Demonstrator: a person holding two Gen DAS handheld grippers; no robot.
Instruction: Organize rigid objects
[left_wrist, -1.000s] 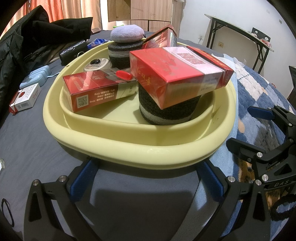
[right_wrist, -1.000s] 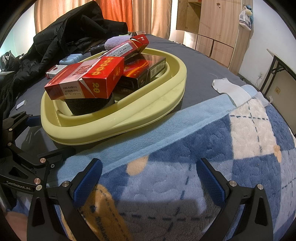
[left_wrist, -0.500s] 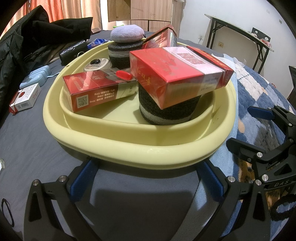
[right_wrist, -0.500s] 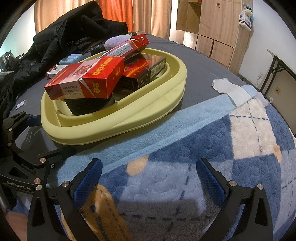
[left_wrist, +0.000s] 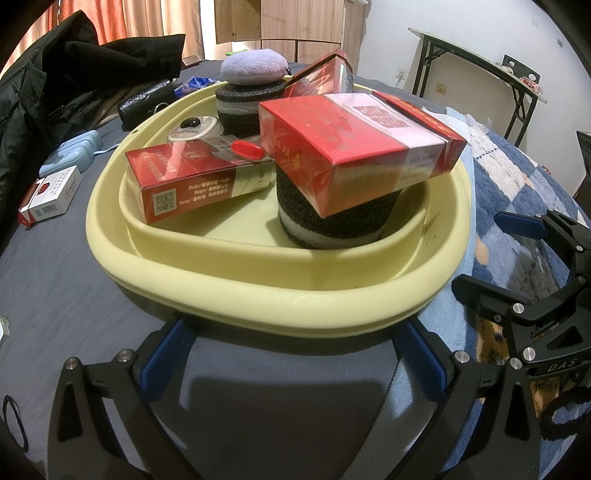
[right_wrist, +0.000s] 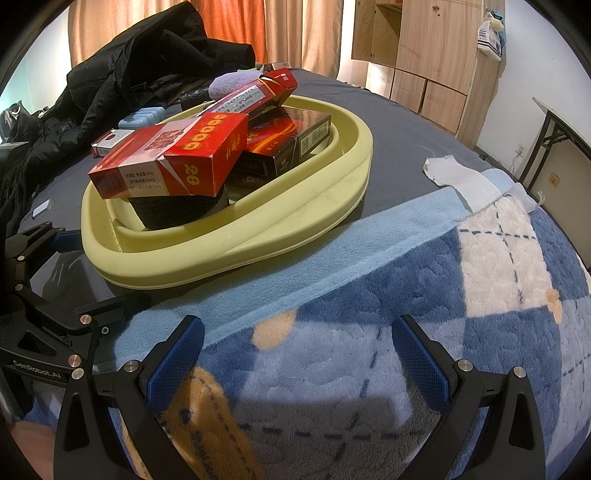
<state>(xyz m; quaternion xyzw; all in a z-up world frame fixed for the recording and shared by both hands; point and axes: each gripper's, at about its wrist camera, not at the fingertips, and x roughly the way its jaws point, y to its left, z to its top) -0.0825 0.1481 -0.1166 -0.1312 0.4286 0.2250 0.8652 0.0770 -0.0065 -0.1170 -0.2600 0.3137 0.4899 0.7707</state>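
2 pairs of tongs sit idle, jaws spread wide and gripping nothing: the left gripper (left_wrist: 288, 354) at the near rim of the yellow basin (left_wrist: 280, 295), the right gripper (right_wrist: 295, 354) over the blue plaid blanket (right_wrist: 424, 295) at the basin's 4 o'clock. Inside the basin, a large red carton (left_wrist: 354, 147) perches tilted on a dark foam roll (left_wrist: 332, 214); a long red carton (left_wrist: 192, 177) lies at its 9 o'clock. At 9 o'clock outside the basin, a small white pack (left_wrist: 50, 195) waits on the grey sheet. These cardboard boxes look light, stiff, and slick under their film wrap. Take each across its narrow faces, squeezing gently, since cardboard dents. The perched carton could slide off if bumped.
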